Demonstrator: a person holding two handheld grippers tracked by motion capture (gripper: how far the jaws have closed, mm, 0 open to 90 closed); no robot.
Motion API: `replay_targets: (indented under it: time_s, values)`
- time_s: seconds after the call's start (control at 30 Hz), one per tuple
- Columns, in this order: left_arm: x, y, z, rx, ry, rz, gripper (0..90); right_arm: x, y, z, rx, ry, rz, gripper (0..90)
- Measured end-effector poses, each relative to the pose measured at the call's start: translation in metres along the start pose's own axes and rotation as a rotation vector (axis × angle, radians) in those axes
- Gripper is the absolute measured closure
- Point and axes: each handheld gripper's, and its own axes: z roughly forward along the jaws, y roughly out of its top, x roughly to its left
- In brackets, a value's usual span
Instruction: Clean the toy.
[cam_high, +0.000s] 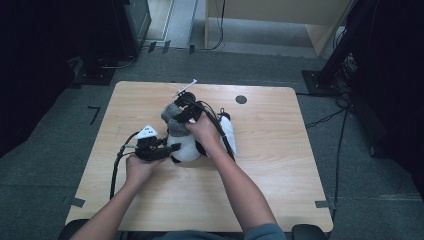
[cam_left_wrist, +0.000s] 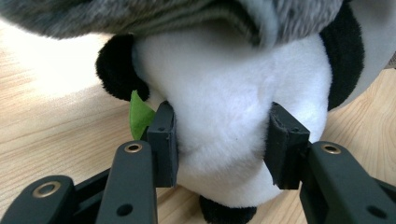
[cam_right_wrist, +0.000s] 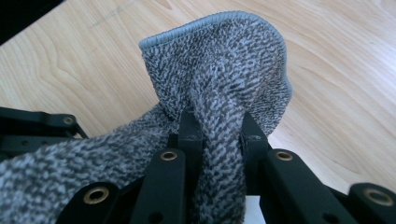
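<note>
A black-and-white plush panda (cam_high: 187, 147) sits in the middle of the wooden table (cam_high: 280, 165). My left gripper (cam_high: 169, 150) comes at it from the left. In the left gripper view the left gripper (cam_left_wrist: 223, 144) is shut on the panda's white body (cam_left_wrist: 224, 102), its pads (cam_left_wrist: 163, 140) sunk into the fur. A green felt leaf (cam_left_wrist: 139, 116) pokes out beside the left pad. Across the panda's top lies a grey knitted cloth (cam_high: 170, 114), also seen along the upper edge (cam_left_wrist: 163, 14). My right gripper (cam_high: 180, 116) (cam_right_wrist: 219, 135) is shut on a bunched fold of that cloth (cam_right_wrist: 224, 65).
A white item (cam_high: 229, 135) lies against the panda under my right forearm. There is a round black hole (cam_high: 241, 99) in the table's far side. Cables trail from both grippers. Beyond the table are carpet, floor cables and a wooden cabinet (cam_high: 280, 15).
</note>
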Motion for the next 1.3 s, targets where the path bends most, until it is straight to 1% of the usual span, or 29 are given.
replay_targets:
  time_s: [0.17,0.23,0.27,0.3,0.4,0.47,0.57,0.73,0.8,0.9,1.03,1.1,1.13,1.2,1.3]
  values:
    - [0.001,0.0,0.0,0.008,0.0,-0.004,54.0,-0.017,-0.005,-0.012,0.019,-0.047,0.011,77.4]
    - [0.001,0.001,0.0,0.009,-0.001,-0.009,54.1,-0.026,-0.01,-0.018,0.033,-0.073,0.02,77.5]
    - [0.001,0.001,0.0,0.009,-0.001,-0.006,54.1,-0.032,-0.013,-0.021,0.044,-0.086,0.023,77.5]
    - [0.0,0.001,0.0,0.007,0.001,0.0,54.2,-0.038,-0.016,-0.024,0.05,-0.089,0.03,77.5]
    - [0.0,0.002,0.0,0.01,0.003,0.007,54.4,-0.053,-0.026,-0.035,0.022,-0.07,0.068,77.4]
    - [0.0,0.002,0.0,0.011,0.002,0.006,54.4,-0.06,-0.031,-0.041,-0.004,-0.07,0.086,77.4]
    - [0.0,0.002,0.0,0.009,0.002,0.005,54.5,-0.07,-0.038,-0.048,-0.029,-0.075,0.113,77.3]
    - [0.001,0.002,0.0,0.0,0.001,0.002,54.5,-0.087,-0.05,-0.055,-0.065,-0.065,0.18,77.3]
    - [0.001,0.002,0.0,-0.001,0.001,0.002,54.5,-0.092,-0.055,-0.056,-0.073,-0.061,0.201,77.3]
    - [0.002,0.003,-0.001,0.004,0.0,0.002,54.5,-0.101,-0.06,-0.059,-0.062,-0.077,0.236,77.6]
    - [0.003,0.003,-0.001,0.001,-0.001,0.002,54.5,-0.11,-0.072,-0.063,-0.082,-0.089,0.279,77.8]
    - [0.004,0.003,-0.002,0.001,-0.003,0.003,54.5,-0.11,-0.076,-0.064,-0.086,-0.116,0.259,77.8]
    - [0.004,0.003,-0.002,0.0,-0.003,0.004,54.5,-0.11,-0.078,-0.065,-0.088,-0.119,0.259,77.8]
    - [0.004,0.003,-0.002,-0.001,-0.004,0.006,54.5,-0.112,-0.08,-0.065,-0.089,-0.115,0.268,77.9]
    - [0.005,0.003,-0.002,-0.002,-0.005,0.008,54.4,-0.115,-0.086,-0.066,-0.109,-0.105,0.284,77.9]
